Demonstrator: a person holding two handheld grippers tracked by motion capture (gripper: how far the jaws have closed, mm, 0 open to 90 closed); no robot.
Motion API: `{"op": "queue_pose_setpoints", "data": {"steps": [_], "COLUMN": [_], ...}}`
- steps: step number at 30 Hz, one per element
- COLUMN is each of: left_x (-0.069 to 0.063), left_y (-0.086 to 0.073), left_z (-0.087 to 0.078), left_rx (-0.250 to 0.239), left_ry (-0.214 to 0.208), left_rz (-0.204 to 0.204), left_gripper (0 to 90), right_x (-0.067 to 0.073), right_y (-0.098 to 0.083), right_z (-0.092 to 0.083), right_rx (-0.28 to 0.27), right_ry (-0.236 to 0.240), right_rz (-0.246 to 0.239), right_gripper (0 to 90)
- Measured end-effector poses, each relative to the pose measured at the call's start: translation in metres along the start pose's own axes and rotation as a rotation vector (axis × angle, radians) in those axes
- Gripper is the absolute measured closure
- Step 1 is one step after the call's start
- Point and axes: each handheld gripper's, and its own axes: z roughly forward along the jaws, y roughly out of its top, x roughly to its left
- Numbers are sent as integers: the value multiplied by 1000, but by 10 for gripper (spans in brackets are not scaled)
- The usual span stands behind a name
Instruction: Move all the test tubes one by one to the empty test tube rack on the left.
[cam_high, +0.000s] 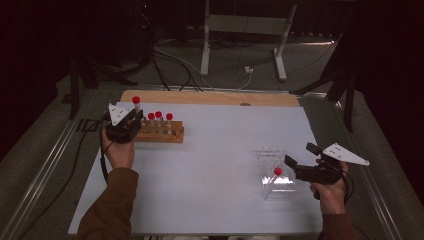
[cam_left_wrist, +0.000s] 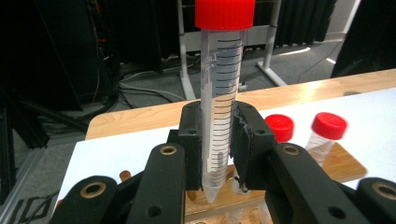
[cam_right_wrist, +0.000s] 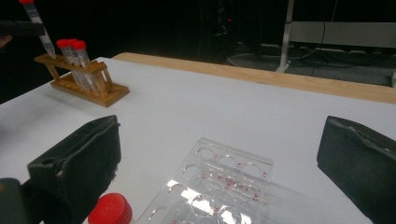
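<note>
The left gripper (cam_high: 131, 121) is clamped on one red-capped tube (cam_left_wrist: 219, 93), holding it upright by its lower half; in the left gripper view the two black pads press on either side of the graduated wall, and the pointed tip hangs just above the near end of the wooden rack (cam_high: 160, 133). That rack sits at the far left of the white tabletop (cam_high: 210, 165), and three more red-capped tubes (cam_high: 158, 120) stand in it side by side, so I count four tubes at that end in all, one held and three seated. In the left gripper view two of those seated caps show just to the right of the jaws. Well apart, at the near right of the tabletop, the right gripper (cam_high: 295, 167) lies low and level with its jaws spread wide, nothing between the pads; in the right gripper view they stand on either side of a clear plastic rack (cam_right_wrist: 219, 186) with round wells. One further red-capped tube (cam_high: 277, 171) stands at that clear rack, its cap showing at the bottom of the right gripper view just beside the left pad. That makes five tubes, two racks and two grippers on the tabletop.
</note>
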Motion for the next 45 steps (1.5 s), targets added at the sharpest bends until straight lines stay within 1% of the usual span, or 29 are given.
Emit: {"op": "queue_pose_setpoints", "data": {"steps": [4, 6, 11, 15, 19, 27, 35, 40, 42, 45], "left_x": [2, 3, 6, 7, 6, 5, 6, 7, 6, 6], "left_y": [-3, -6, -15, -21, -24, -27, -27, -27, -27, -27], "left_z": [6, 8, 12, 14, 17, 23, 24, 24, 23, 22], "left_rx": [22, 34, 70, 98, 128, 176, 180, 182, 182, 183], "left_ry": [11, 17, 15, 13, 15, 12, 10, 8, 3, -14], "left_rz": [-8, -18, -34, -37, -22, -19, -30, -33, -37, -45], "left_gripper": [755, 755, 753, 751, 751, 747, 726, 692, 660, 571], "right_x": [-1, -1, -1, -1, 0, -1, 0, 0, 0, 0], "right_y": [-1, -1, -1, -1, -2, -2, -2, -2, -2, -2], "right_z": [0, 0, -1, 0, 1, 1, 1, 1, 1, 0], "right_rx": [-1, 0, 0, 2, 3, 2, 2, 2, 2, 1], "right_ry": [2, 3, 4, 3, 5, 6, 6, 8, 9, 9], "right_rz": [2, 3, 3, 4, 2, 4, 3, 4, 5, 4], "right_gripper": [0, 0, 0, 0, 0, 0, 0, 0, 0, 0]}}
